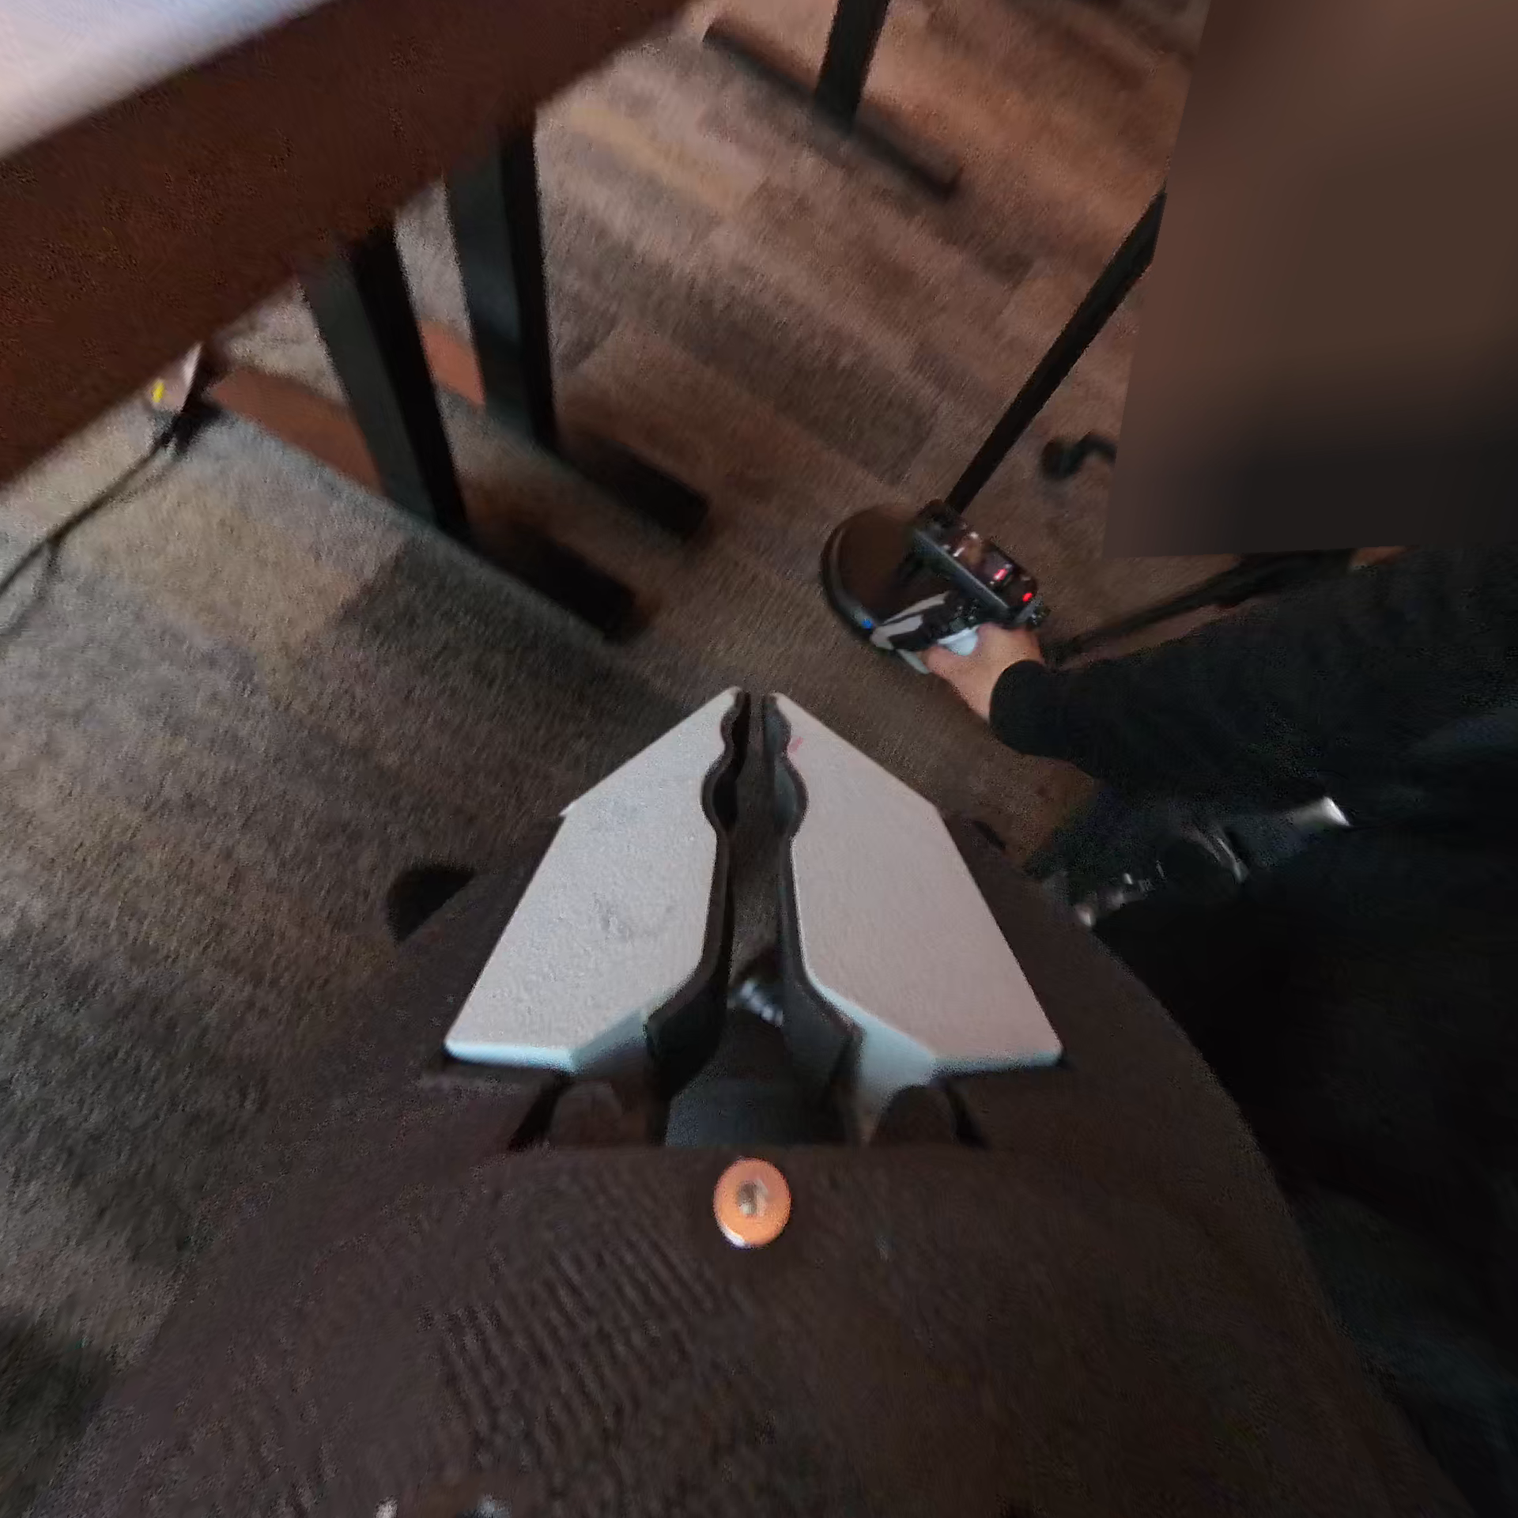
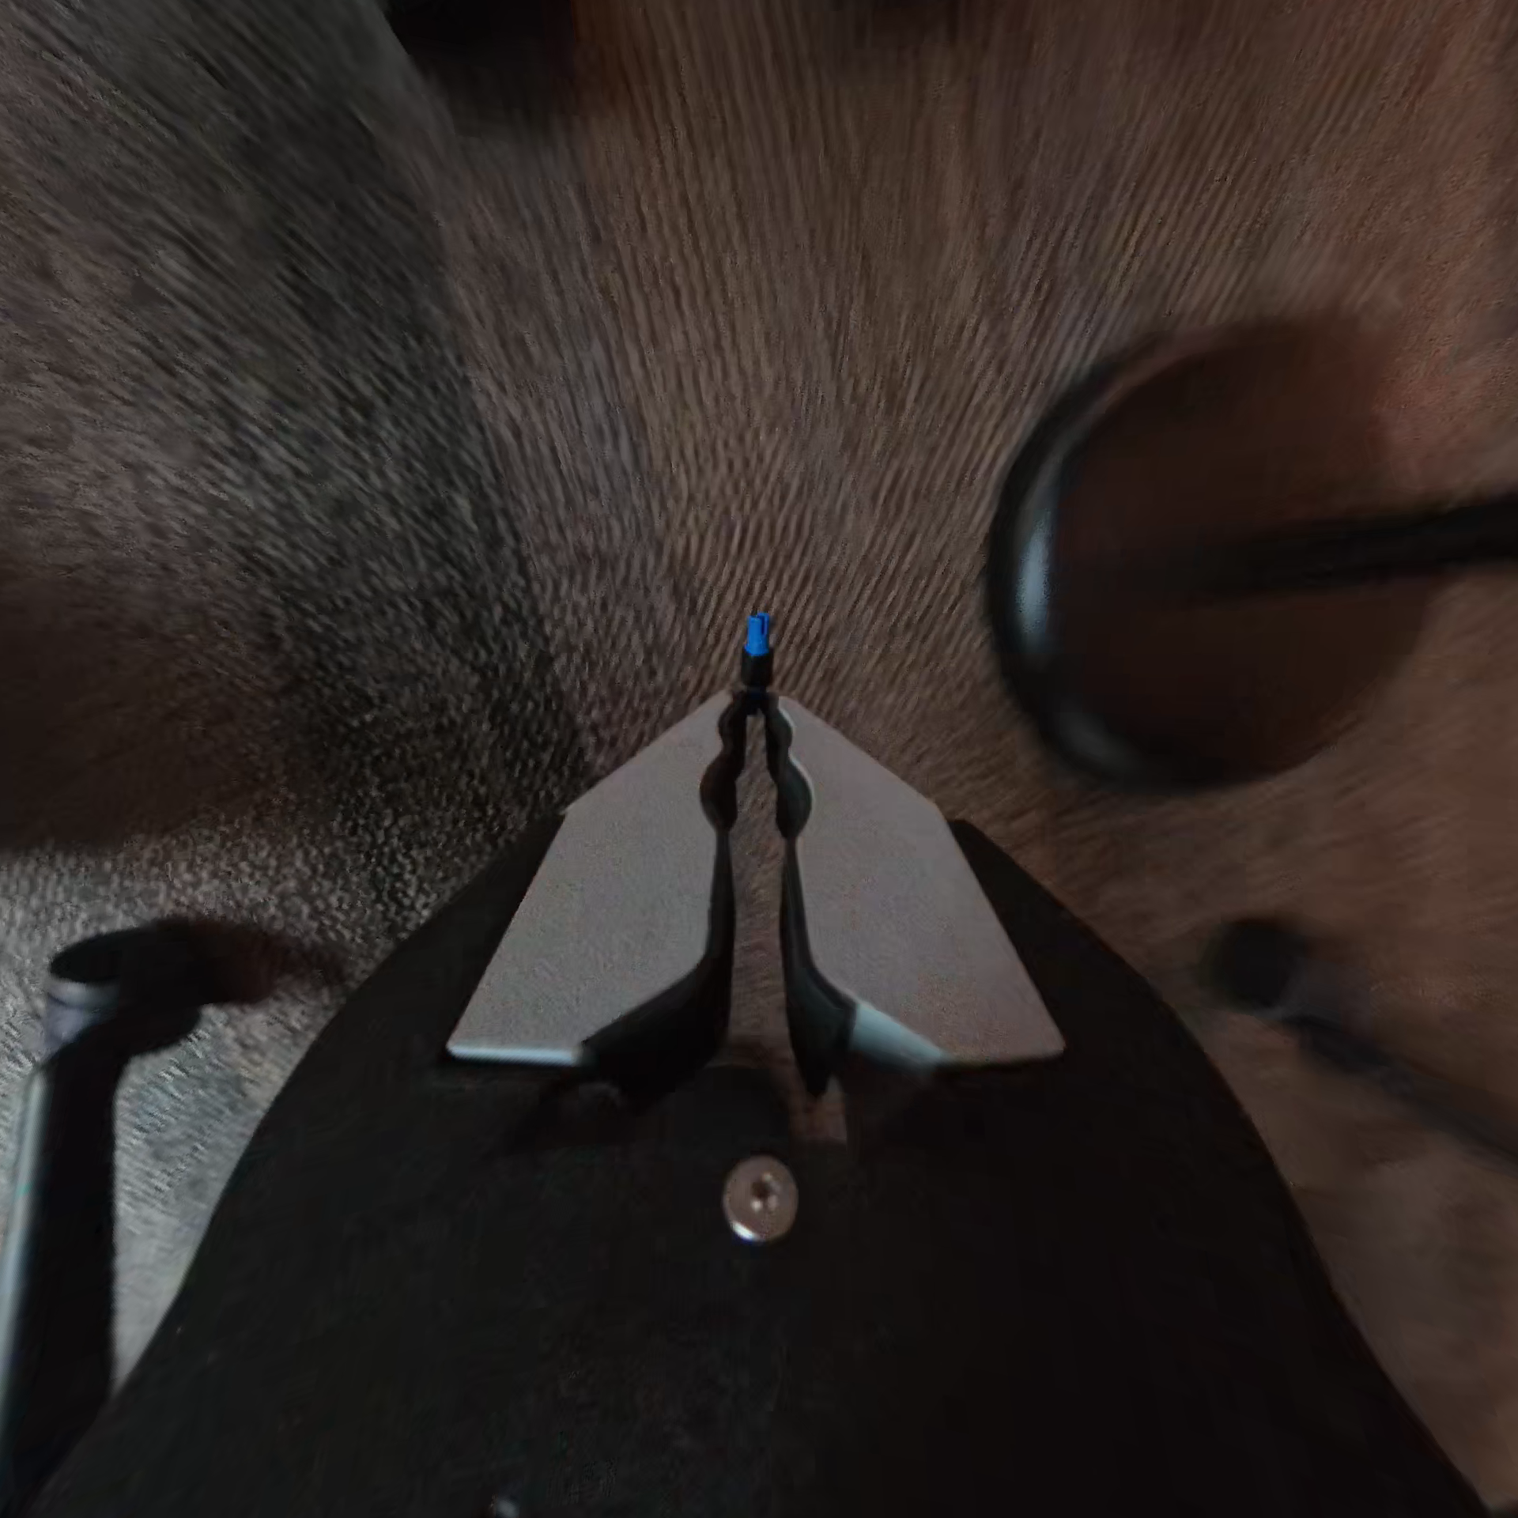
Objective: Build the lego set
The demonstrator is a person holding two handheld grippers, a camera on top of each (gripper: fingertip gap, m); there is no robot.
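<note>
Tiny lego piece [image 2: 754,649]: blue top, black bottom. Stands straight, blue end points to 12 o'clock. Black end pinched at tips of right gripper [image 2: 752,700]. Up in air over brown carpet. Very small, shape hard to tell.

Blue-and-black lego piece [image 2: 755,650]: too small to be showing its shape; lower end lying hidden between the right gripper [image 2: 754,698] tips. Table [image 1: 246,205]: running off the top-left edge, blurring. Round black base [image 2: 1068,575]: smearing, crossing the right edge.
</note>
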